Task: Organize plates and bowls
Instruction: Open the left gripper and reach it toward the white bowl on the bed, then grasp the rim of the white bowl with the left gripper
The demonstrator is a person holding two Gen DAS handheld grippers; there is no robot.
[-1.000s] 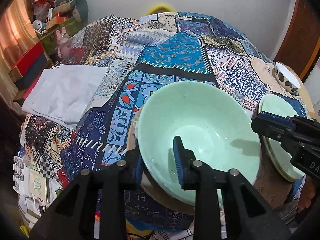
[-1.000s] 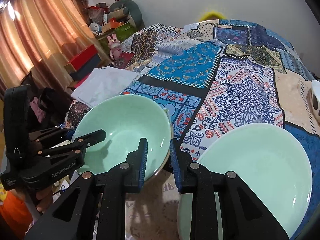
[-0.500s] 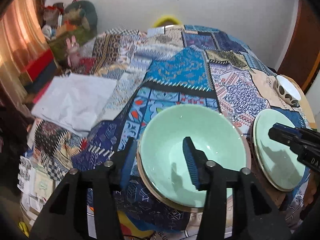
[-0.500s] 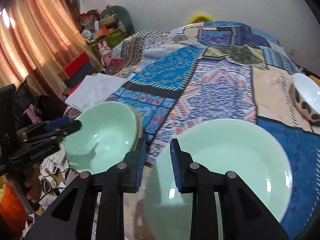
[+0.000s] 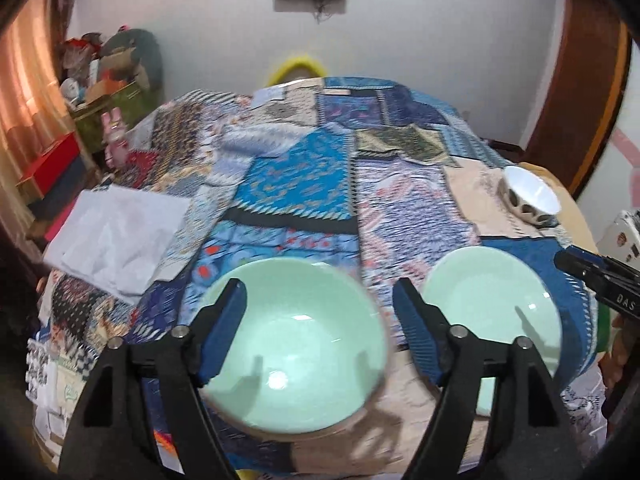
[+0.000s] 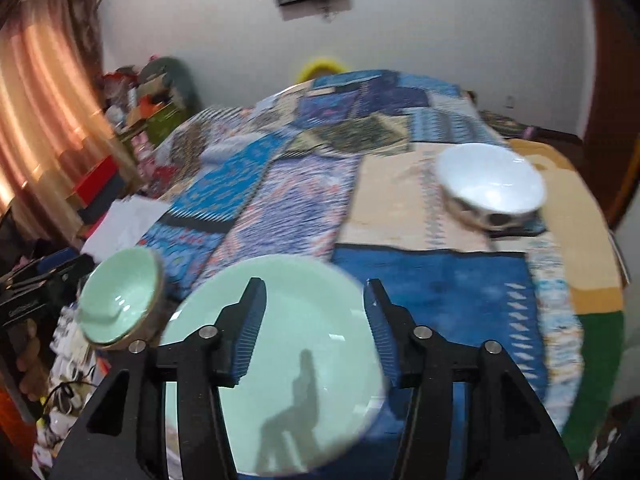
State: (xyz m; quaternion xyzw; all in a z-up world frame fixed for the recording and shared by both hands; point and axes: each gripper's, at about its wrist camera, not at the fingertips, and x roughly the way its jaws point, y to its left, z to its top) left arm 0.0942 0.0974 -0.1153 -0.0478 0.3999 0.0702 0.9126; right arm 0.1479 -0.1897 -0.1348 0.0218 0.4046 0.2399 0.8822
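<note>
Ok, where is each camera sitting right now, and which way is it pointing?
Left wrist: on the left gripper, looking forward and down over the green bowl on the patchwork cloth; own jaws open; right gripper at the right edge.
Right wrist: on the right gripper, above the green plate; own jaws open; left gripper at the left edge.
Shared: bowl, plate, white bowl, cloth.

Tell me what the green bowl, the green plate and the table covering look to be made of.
Green bowl: glazed ceramic or glass, going by its glossy highlights; cannot tell which. Green plate: same smooth pale glaze, with sharp reflections. Table covering: matte printed patchwork cloth, lying in soft folds.
</note>
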